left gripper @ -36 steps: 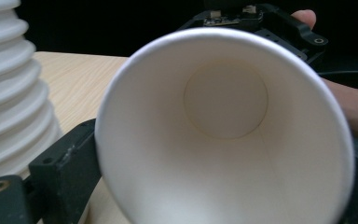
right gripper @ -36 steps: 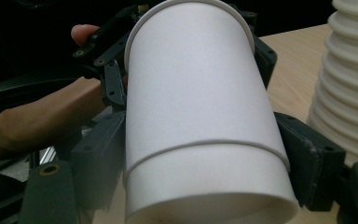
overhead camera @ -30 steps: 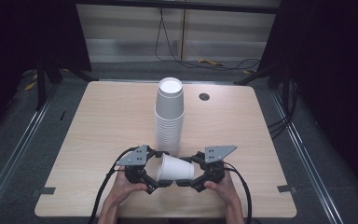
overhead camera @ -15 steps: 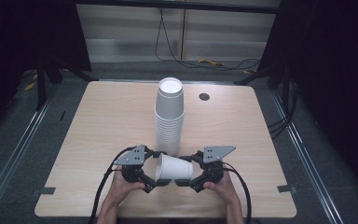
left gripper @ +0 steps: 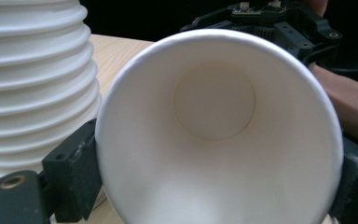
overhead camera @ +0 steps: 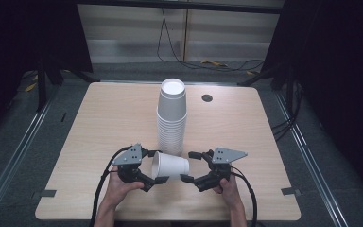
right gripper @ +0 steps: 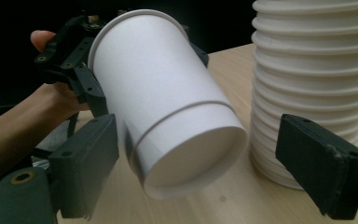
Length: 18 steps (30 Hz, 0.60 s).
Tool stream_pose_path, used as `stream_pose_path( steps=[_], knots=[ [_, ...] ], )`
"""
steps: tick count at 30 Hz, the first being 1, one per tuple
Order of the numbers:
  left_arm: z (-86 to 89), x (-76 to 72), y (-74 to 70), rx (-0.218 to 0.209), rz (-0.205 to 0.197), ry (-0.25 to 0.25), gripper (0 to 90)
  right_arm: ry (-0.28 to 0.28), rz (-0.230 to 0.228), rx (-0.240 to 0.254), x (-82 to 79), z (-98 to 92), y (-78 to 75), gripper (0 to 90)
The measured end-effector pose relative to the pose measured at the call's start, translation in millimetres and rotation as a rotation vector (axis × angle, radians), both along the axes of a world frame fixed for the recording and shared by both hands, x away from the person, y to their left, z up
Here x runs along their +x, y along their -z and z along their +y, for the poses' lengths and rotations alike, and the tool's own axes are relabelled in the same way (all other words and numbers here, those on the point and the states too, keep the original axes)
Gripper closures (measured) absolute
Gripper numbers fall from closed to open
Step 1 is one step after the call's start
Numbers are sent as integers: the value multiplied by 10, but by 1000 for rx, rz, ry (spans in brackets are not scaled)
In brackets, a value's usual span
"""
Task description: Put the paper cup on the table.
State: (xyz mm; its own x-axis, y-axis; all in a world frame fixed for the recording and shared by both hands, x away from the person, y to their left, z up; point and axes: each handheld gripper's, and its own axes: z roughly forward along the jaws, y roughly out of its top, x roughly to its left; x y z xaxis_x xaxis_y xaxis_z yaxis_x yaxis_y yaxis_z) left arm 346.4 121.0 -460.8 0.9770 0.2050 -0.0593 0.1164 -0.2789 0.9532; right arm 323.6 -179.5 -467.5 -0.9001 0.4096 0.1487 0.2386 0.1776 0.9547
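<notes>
Near the table's (overhead camera: 99, 118) front edge, the left gripper (overhead camera: 152, 166) clamps the rim of a sideways paper cup (overhead camera: 171, 165) just before the cup stack (overhead camera: 171, 116), while the right gripper (overhead camera: 187, 166), jaws wide apart around its base, likely must close next to take it.

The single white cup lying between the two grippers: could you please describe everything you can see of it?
The single white cup is plain white, paper by the look of it, with a rolled rim, an empty interior and a recessed base. It lies on its side, mouth toward the left gripper, whose jaws clasp its rim on both sides. Its base points at the right gripper, whose open jaws flank it without touching. The tall cup stack stands just behind.
</notes>
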Motion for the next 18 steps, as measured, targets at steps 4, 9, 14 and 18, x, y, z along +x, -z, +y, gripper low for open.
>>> stream_pose_path(
  steps=[4, 9, 14, 18],
  knots=[
    [48, -7, -11, 14, 6, -16, 110, 94, -45, -6, -57, -38, 17, 130],
    [130, -11, -39, 35, 0, -41, 110, 197, -91, 2, -93, -107, 52, 130],
    [199, -6, -73, 39, 6, -65, 109, 336, -142, -7, -97, -179, 103, 131],
    [275, 8, -92, 59, 1, -84, 109, 412, -159, -34, -95, -204, 121, 130]
  ],
)
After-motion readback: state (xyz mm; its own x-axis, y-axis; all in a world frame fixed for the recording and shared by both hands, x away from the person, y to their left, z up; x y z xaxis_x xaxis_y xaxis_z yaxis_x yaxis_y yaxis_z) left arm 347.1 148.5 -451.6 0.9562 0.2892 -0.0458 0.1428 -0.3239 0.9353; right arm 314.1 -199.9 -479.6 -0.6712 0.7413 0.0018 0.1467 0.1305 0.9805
